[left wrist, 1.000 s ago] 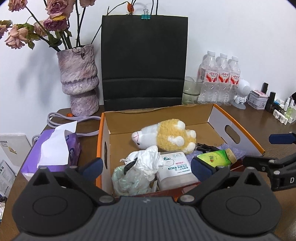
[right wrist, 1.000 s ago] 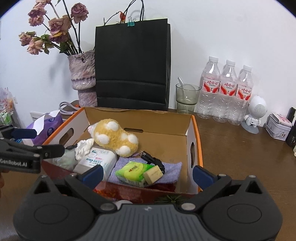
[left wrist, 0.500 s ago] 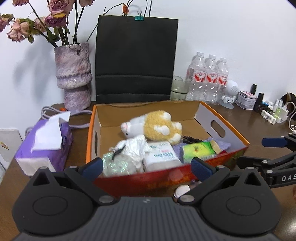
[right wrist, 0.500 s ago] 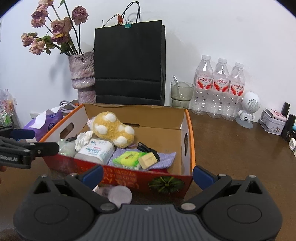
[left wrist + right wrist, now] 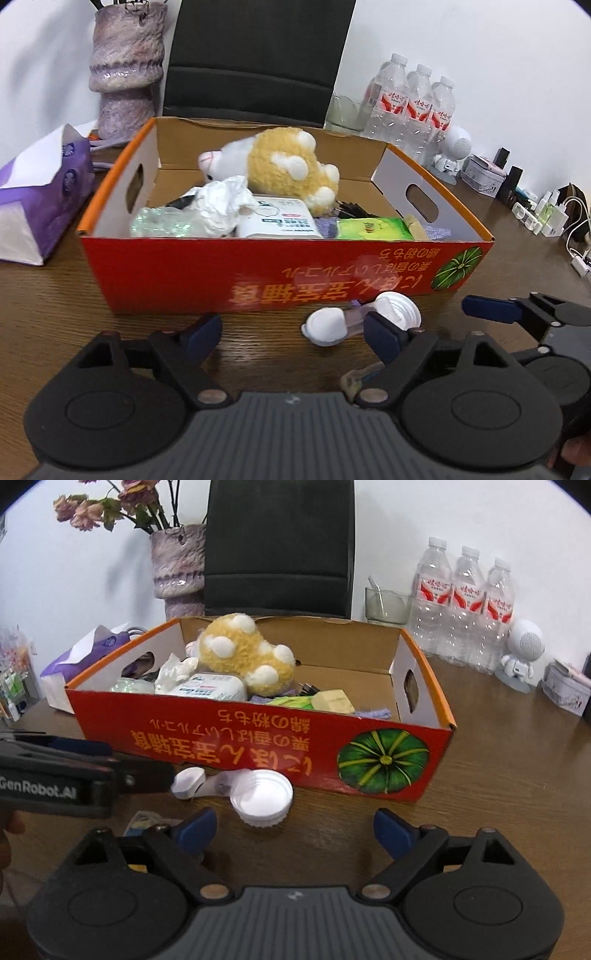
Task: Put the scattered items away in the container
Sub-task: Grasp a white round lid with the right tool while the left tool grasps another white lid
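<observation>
Left wrist: left claw (image 5: 291, 334) wide, jaws just narrowing, empty; white ribbed cap (image 5: 397, 314) by its right pad, on desk (image 5: 55, 295) below red cardboard box (image 5: 258, 269)'s front wall. Best centre it first.
Right wrist: right claw (image 5: 295, 829) likewise narrowing, empty; round plastic cap (image 5: 261, 797) left of centre.
</observation>
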Available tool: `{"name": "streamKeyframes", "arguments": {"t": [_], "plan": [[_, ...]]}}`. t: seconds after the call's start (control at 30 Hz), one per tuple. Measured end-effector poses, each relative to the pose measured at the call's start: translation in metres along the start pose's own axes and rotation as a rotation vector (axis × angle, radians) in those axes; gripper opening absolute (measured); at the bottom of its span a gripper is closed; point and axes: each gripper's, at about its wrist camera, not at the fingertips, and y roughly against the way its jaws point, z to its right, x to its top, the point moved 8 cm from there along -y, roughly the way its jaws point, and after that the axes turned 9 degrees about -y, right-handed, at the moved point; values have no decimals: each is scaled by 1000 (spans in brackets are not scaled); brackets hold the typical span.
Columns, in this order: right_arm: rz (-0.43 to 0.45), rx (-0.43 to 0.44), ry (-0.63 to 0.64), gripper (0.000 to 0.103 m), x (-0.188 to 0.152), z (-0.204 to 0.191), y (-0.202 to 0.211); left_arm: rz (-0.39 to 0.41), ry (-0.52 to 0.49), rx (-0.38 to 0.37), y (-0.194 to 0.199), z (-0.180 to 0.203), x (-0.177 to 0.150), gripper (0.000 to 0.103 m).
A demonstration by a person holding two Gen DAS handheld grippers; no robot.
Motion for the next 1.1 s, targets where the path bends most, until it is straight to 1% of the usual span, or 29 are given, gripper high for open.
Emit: {"name": "streamKeyframes", "arguments": {"t": [0.13, 0.17, 0.2, 0.27, 0.3, 0.33, 0.37, 0.4, 0.43, 0.47, 0.5, 0.53, 0.7, 0.93, 1.1], "plan": [[11, 1, -5, 88, 4, -3, -5, -18, -3, 16, -7, 4, 0, 85], [12, -5, -3, 88, 4, -3, -7, -22, -2, 15, -9, 5, 0, 84], [12, -14, 0, 87, 4, -3, -8, -26, -3, 15, -10, 6, 0, 80], [13, -27, 5, 87, 4, -3, -11, -33, -4, 21, -14, 7, -1, 79], [13, -29, 5, 84, 3, -3, -12, -36, 0, 24, -16, 7, -2, 79], [12, -27, 7, 77, 3, -4, -14, -35, 0, 29, -17, 8, -2, 79], [9, -24, 9, 73, 3, -4, -15, -32, -4, 34, -17, 8, -2, 77], [7, -18, 9, 64, 2, -4, -16, -31, -4, 33, -18, 9, -2, 75], [11, -9, 9, 57, 2, -5, -16, -30, -5, 30, -18, 10, -1, 71], [14, -2, 12, 54, 2, -6, -15, -28, -7, 28, -17, 11, -1, 57], [14, 6, 19, 45, 1, -8, -14, -27, -8, 22, -17, 12, -1, 46], [13, 16, 25, 39, 1, -10, -13, -30, -12, 14, -16, 13, -2, 26], [20, 25, 23, 39, -3, -11, -5, -26, -18, 2, -9, 13, -8, 25], [49, 21, 11, 39, -2, -8, 9, -18, 7, -3, 0, 8, -13, 25], [62, 11, 5, 39, -3, -6, 20, -4, -2, 9, 10, 6, -15, 25]]}}
